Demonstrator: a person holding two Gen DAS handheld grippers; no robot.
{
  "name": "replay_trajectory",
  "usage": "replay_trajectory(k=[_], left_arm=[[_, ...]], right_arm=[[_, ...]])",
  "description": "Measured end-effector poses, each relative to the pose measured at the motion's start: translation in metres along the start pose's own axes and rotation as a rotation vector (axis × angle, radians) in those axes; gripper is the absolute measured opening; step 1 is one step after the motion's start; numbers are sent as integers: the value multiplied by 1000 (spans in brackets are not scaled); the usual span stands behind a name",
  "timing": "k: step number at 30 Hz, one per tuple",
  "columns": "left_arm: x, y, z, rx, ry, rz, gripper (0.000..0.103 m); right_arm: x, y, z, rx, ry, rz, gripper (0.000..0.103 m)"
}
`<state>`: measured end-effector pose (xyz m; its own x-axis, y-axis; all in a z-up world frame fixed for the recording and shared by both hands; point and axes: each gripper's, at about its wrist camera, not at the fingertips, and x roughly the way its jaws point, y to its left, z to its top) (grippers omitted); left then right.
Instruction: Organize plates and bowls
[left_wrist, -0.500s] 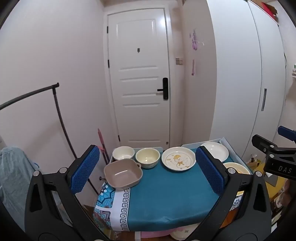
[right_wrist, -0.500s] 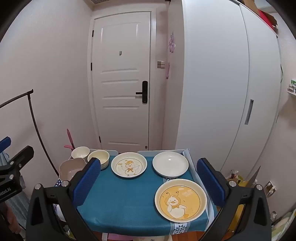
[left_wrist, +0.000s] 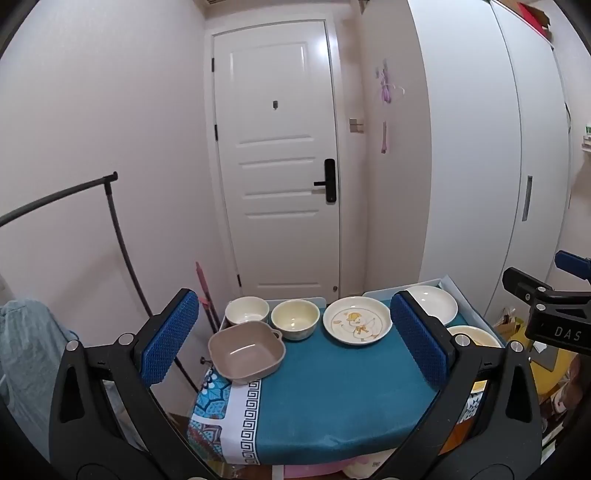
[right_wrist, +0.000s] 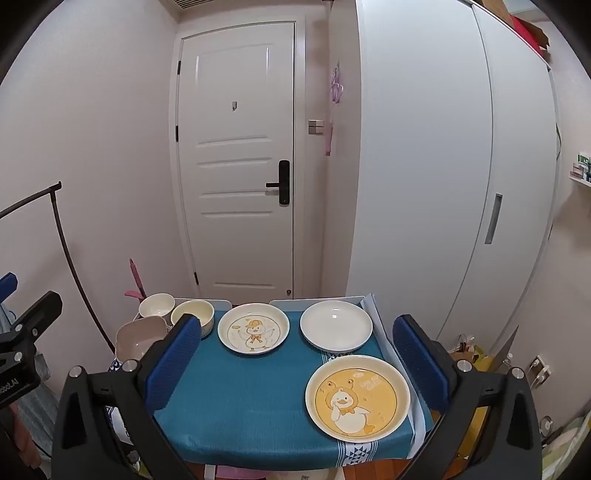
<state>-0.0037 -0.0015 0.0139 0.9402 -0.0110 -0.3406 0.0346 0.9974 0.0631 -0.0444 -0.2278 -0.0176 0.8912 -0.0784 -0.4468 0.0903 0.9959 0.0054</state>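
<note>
Nothing moved: both hand-held grippers (left_wrist: 293, 339) (right_wrist: 295, 360) gape empty; beige dish (left_wrist: 246, 350) handle points right.

White door (right_wrist: 240, 162), black lock (right_wrist: 282, 182), wardrobe (right_wrist: 424, 166), clothes rack (left_wrist: 118, 229), teal tablecloth (right_wrist: 240, 398).

Soft, even indoor light; sharp focus, strong fisheye bending, dark vignetted corners.

The bare teal tablecloth (right_wrist: 236, 402) at lower centre of the right wrist frame lies open, hemmed by the yellow duck-print plate (right_wrist: 357, 397) lower right and the beige square handled bowl (left_wrist: 246, 350) at left.
</note>
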Motion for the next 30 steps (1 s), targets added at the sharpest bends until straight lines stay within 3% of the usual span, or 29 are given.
replay_trajectory(k=[30], left_arm=[[9,7,-4,-21,-18,52,103]], right_arm=[[9,1,1,-15,4,-1,103]])
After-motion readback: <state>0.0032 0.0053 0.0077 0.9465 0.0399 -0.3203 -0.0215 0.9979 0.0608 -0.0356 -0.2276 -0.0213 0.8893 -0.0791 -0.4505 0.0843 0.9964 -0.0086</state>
